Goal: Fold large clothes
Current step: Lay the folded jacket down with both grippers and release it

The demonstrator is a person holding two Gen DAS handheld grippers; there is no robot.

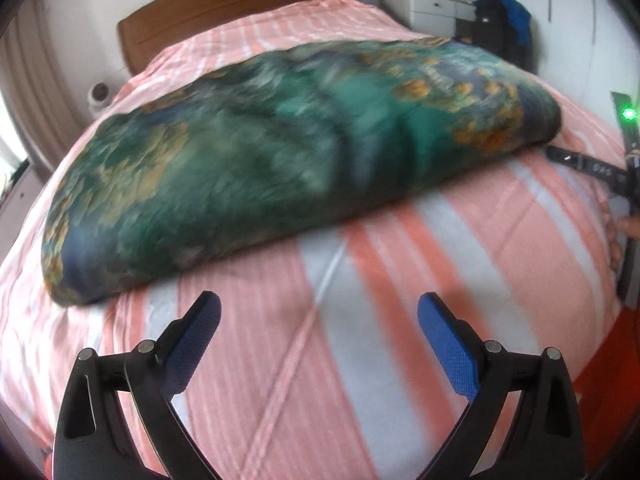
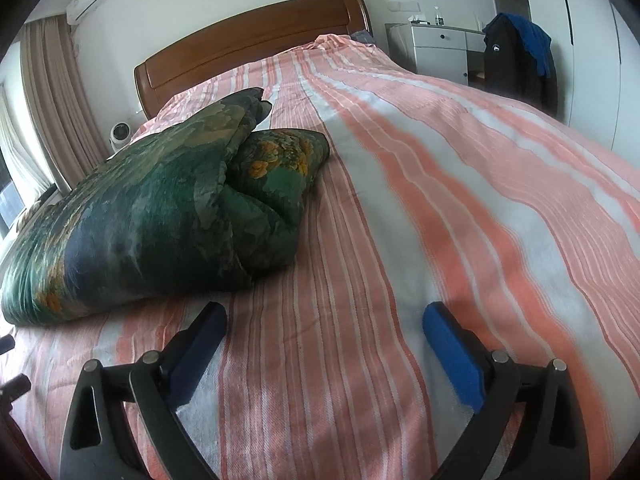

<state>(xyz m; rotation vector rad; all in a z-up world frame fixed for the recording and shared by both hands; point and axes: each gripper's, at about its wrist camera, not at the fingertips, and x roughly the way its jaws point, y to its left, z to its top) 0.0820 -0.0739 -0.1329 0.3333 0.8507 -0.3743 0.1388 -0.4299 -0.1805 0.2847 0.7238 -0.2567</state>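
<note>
A large green floral garment [image 1: 280, 152] is lying folded into a thick, elongated bundle across the pink-and-white striped bedspread [image 1: 360, 360], and it is being held by neither tool. In the right wrist view the same bundle [image 2: 132, 224] is seen end-on: several layers are stacked, with one fold rolled under at the near end and a loose corner sticking up toward the wooden headboard [image 2: 248, 40].

The left gripper [image 1: 319, 314] is being held above bare bedspread just short of the bundle's near edge, its jaws spread wide with nothing between the blue pads [image 1: 444, 344]. The right gripper [image 2: 325, 320] is likewise being held over the striped cover, beside the bundle's end and clear of it, jaws wide apart and empty.

Judging from how things lie, most of the folding is being treated as done: the cloth is gathered into a compact shape rather than spread flat. What seems left is tidying (the raised corner and the uneven rolled end are looking unfinished) and perhaps one more fold across the length, since the bundle is still long. Whether another fold is intended cannot be told from these views. The left view is blurred, so the fine detail of the bundle's edges is not being read from it.
</note>
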